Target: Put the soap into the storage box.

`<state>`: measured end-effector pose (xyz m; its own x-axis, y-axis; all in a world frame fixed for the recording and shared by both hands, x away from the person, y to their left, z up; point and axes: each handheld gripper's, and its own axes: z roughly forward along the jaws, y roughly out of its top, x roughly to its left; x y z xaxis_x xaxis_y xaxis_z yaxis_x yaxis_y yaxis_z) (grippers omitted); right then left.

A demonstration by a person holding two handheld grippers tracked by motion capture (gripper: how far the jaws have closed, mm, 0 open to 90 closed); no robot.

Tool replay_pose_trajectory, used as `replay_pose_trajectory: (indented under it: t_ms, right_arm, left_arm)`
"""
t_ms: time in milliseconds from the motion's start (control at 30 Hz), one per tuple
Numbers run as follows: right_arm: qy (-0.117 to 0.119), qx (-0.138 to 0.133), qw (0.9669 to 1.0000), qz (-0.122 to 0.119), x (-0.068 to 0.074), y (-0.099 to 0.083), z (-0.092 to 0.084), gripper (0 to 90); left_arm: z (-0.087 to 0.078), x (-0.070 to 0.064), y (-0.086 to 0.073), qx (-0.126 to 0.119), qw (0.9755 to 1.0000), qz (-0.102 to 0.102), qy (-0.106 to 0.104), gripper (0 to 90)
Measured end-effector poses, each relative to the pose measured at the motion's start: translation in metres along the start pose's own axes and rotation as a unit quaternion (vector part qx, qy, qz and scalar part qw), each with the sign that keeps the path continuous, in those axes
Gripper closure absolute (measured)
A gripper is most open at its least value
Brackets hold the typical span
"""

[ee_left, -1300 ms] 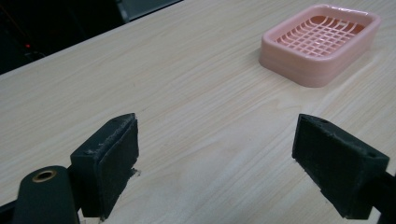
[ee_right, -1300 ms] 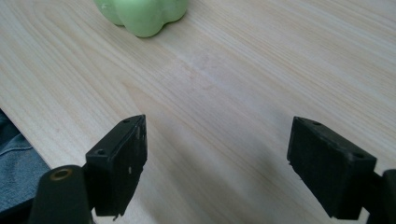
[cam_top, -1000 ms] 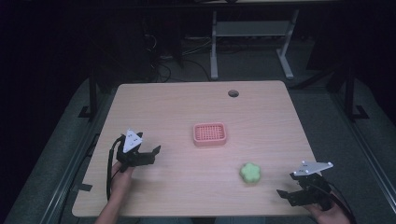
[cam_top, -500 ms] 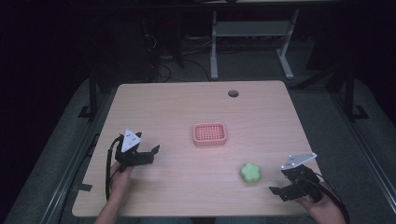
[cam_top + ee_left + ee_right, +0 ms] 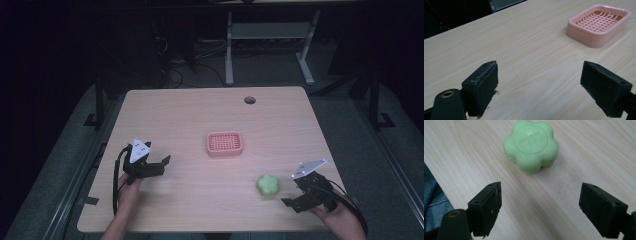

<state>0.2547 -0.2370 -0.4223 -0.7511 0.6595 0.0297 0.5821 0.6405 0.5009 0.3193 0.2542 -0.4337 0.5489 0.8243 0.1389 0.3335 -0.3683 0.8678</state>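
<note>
- Here the right hand-held gripper (image 5: 296,196) stands with its jaws wide apart and empty, near the front right corner of the worktop (image 5: 175,115), and it points at the green flower-shaped soap (image 5: 268,184).
- The soap lies flat on the wood, just beside this gripper and apart from it; in the right gripper view the soap (image 5: 531,145) is ahead of the two jaws and a little to the left of the middle line between them.
- The pink soap dish (image 5: 225,143) is in the middle of the worktop, well apart from the soap, and nothing lies in it.
- The left hand-held gripper (image 5: 161,165) is also wide open and holds nothing; in its own view the dish (image 5: 599,24) is far ahead on the right.
- The step in hand seems to be the reach for the soap. To do it well, I would first bring the soap to the middle between the jaws, then go forward low over the wood until the pads are on both sides of it.
- The soap is rounded with lobes, so it may slip or turn; better to close slowly on two opposite sides, with the pads level, and to lift only when it sits firmly.
</note>
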Motion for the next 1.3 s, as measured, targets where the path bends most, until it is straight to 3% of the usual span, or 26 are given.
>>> replay_pose_trajectory:
  t_ms: [600, 1300]
  right_arm:
    - [0.013, 0.044, 0.9985, -0.030, 0.006, 0.039, 0.024, 14.8]
    - [0.015, 0.083, 0.9953, -0.048, 0.007, 0.062, 0.046, 14.6]
  left_arm:
    - [0.001, 0.000, 0.000, -0.003, 1.0000, 0.000, 0.000, 14.3]
    - [0.000, 0.002, 0.000, -0.007, 1.0000, -0.005, 0.003, 14.3]
